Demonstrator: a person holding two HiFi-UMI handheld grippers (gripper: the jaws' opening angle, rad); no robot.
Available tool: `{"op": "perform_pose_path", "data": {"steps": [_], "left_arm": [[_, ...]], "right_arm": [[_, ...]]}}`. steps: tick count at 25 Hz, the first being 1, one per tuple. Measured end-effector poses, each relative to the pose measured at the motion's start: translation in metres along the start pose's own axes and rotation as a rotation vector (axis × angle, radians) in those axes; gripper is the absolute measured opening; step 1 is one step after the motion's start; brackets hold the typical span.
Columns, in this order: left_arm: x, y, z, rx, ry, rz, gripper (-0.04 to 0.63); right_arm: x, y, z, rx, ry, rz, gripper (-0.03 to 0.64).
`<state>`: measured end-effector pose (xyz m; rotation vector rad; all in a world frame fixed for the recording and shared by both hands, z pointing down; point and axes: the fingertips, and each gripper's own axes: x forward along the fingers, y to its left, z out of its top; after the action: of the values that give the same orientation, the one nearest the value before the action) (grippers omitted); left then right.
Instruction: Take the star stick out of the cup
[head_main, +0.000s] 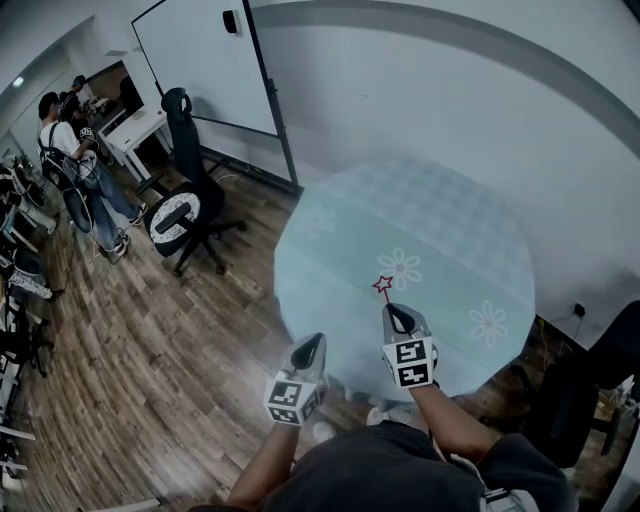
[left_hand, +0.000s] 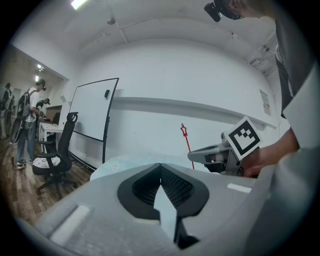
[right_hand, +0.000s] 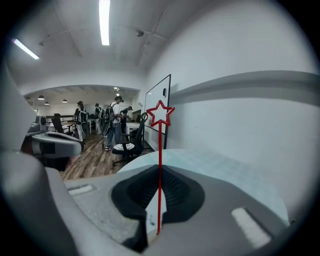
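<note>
The star stick (head_main: 383, 286) is a thin red rod with an outlined red star on top. My right gripper (head_main: 394, 311) is shut on its lower end and holds it upright over the near part of the round pale table (head_main: 450, 230). In the right gripper view the star stick (right_hand: 160, 150) rises straight up from between the closed jaws of the right gripper (right_hand: 159, 172). My left gripper (head_main: 314, 342) hovers just left of it at the table's front edge, shut with nothing in it. From the left gripper (left_hand: 161, 166) the star stick (left_hand: 184, 133) shows to the right. No cup is visible.
A black office chair (head_main: 186, 200) and a whiteboard on a stand (head_main: 205, 60) are to the left of the table on the wood floor. People (head_main: 70, 150) stand by desks at the far left. A white wall curves behind the table.
</note>
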<state>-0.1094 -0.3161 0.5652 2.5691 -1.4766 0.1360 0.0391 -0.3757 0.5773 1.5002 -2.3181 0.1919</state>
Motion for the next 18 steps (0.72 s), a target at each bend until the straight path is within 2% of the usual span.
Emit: {"op": "perform_pose_path", "data": {"steps": [9,14,18], "left_arm": [[-0.002,-0.01,0.028,-0.004,-0.047,-0.014,0.005],[-0.006,-0.011,0.048,0.012,-0.086,-0.012,0.006],[-0.006,-0.01,0.054,0.003,-0.098,0.002,0.005]], "right_arm": [[-0.042,-0.003,0.077,0.035,-0.207,0.009,0.009],[-0.064,-0.002,0.104,0.069,-0.288,0.021,0.009],[-0.072,-0.004,0.111,0.077,-0.314,0.033,0.008]]}}
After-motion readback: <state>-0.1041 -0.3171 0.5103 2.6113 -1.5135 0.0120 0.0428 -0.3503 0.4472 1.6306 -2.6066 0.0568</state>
